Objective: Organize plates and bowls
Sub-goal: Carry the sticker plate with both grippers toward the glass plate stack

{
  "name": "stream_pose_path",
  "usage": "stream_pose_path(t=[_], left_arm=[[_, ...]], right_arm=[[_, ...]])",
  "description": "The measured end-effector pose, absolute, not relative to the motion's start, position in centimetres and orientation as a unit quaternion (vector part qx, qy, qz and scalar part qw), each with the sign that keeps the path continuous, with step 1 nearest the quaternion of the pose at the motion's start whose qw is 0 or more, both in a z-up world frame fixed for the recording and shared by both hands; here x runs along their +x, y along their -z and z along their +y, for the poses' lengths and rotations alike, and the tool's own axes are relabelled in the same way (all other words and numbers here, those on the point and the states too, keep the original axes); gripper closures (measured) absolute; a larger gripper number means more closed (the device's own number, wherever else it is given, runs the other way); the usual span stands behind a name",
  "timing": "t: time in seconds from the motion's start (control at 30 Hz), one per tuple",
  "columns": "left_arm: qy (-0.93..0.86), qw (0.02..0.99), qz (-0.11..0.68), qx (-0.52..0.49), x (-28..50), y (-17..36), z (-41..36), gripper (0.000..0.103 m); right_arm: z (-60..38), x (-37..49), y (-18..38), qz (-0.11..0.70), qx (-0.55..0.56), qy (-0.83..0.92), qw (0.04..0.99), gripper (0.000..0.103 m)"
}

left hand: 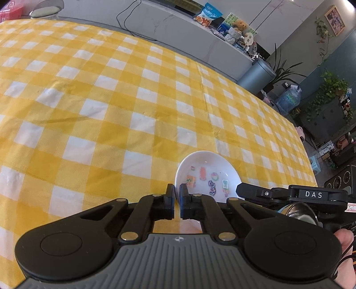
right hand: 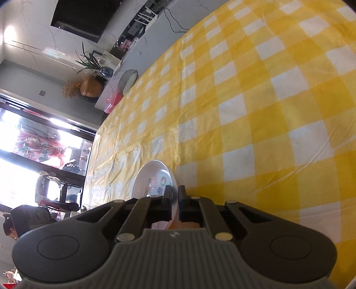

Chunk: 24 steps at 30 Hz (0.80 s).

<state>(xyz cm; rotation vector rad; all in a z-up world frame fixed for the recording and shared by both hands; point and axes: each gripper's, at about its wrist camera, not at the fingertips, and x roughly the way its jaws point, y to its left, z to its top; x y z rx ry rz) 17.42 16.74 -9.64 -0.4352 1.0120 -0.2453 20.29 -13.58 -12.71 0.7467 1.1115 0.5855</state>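
A small white dish [left hand: 208, 171] with coloured stickers inside sits over the yellow checked tablecloth [left hand: 111, 100]. My left gripper [left hand: 177, 189] is shut on the dish's left rim. My right gripper [right hand: 175, 192] is shut on the rim of the same white dish [right hand: 153, 177], which stands on edge in the right wrist view. The right gripper's black fingers [left hand: 249, 191] show beside the dish in the left wrist view. Whether the dish rests on the cloth or is lifted is unclear.
The checked cloth [right hand: 255, 111] covers a wide table. Beyond its far edge are a grey counter with snack bags [left hand: 207, 15], a blue bin [left hand: 258, 73], plants, a grey bowl [right hand: 129, 80] on a counter, and a window.
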Motion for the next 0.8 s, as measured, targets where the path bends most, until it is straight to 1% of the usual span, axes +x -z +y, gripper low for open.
stream_pose_path(t=[0.2,0.43,0.67,0.8], left_arm=[[0.139,0.849,0.481,-0.170,18.8,8.0,14.7,0.098],[0.158,0.852,0.480,-0.137,20.1,4.2,11.0,0.099],[0.190,0.850,0.474,-0.131,18.8,1.6,6.5,0.098],[0.208,0.850,0.469,-0.122,17.4,0.6,3.8,0.098]], right_arm=[[-14.9,20.1,11.2,0.486,0.344,-0.240,0.767,0.101],[-17.5,19.2,8.3,0.460,0.348,-0.207,0.790,0.102],[-22.9,17.1,7.3,0.469,0.410,-0.171,0.763,0.102],[-25.4,15.1,6.0,0.464,0.418,-0.157,0.765,0.102]])
